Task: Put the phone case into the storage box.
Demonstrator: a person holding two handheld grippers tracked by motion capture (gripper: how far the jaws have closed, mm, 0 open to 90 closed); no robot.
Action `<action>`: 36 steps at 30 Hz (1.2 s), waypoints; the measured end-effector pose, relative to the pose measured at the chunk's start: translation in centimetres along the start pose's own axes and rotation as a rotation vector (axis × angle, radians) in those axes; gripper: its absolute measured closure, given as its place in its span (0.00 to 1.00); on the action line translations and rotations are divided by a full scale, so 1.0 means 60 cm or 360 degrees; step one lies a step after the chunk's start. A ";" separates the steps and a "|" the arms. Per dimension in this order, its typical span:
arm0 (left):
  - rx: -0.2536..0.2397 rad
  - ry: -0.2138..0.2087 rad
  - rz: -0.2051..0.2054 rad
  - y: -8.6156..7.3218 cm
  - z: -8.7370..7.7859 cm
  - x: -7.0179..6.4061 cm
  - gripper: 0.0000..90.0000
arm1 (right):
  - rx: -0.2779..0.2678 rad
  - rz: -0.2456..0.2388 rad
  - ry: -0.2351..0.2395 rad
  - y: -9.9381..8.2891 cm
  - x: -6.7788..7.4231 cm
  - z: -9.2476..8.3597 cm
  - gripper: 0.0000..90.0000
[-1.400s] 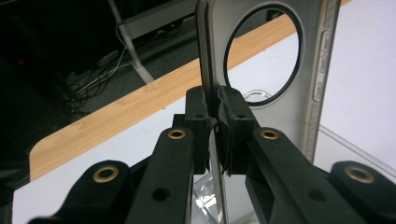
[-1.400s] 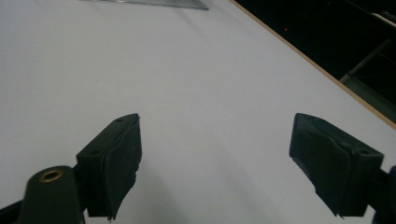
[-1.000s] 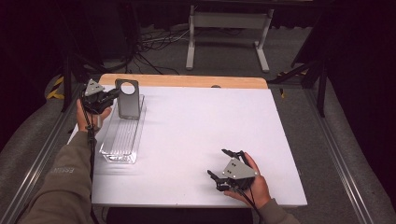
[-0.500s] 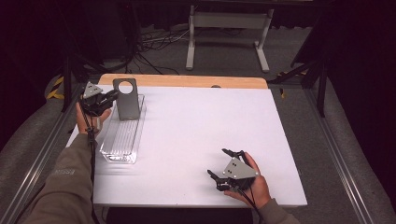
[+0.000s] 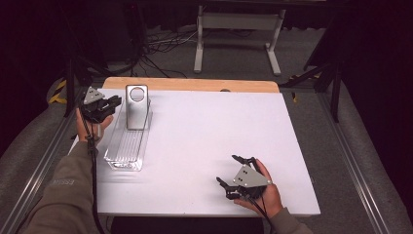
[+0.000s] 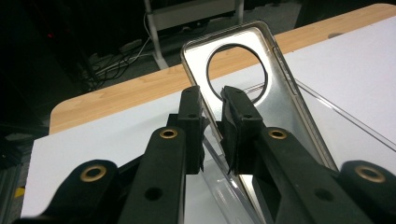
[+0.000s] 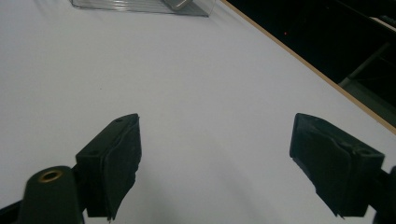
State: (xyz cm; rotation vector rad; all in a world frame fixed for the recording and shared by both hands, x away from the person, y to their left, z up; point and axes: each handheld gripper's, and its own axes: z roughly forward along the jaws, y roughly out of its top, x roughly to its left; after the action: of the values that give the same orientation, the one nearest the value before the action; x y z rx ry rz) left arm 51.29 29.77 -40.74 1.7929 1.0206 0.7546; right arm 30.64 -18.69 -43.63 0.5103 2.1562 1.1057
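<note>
Silvery phone case [image 5: 137, 106] with round camera cutout, upright at the far end of the clear plastic tray [image 5: 127, 146], far left: light, thin, slippery; left gripper [image 6: 212, 122] pinches its edge, right gripper [image 7: 215, 161] spread wide.

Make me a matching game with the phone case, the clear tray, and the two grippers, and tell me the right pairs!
Things:
1. phone case
2. clear tray
3. left gripper
4. right gripper

States:
A. fingers wide apart, nothing between them
B. lies flat on the white table
C. stands upright at the tray's far end
D. fingers closed on the case's edge

Pairs: 1-C, 2-B, 3-D, 4-A
</note>
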 end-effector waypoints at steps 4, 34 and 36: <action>-0.0007 -0.0017 0.0003 0.002 -0.005 -0.001 0.89 | 0.0001 -0.0002 0.0003 0.000 0.000 0.001 0.20; -0.0212 -0.0159 0.0201 0.015 -0.102 -0.063 0.86 | -0.0042 0.0006 -0.0018 0.005 0.000 -0.005 0.20; -0.0211 -0.0157 0.0222 0.015 -0.106 -0.065 0.85 | -0.0047 0.0010 -0.0019 0.006 0.000 -0.007 0.20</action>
State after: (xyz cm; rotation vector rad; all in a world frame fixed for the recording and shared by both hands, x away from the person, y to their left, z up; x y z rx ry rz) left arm 44.56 28.73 -37.65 1.7810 0.7692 0.7923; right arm 30.39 -18.74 -43.16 0.5093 2.1259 1.1338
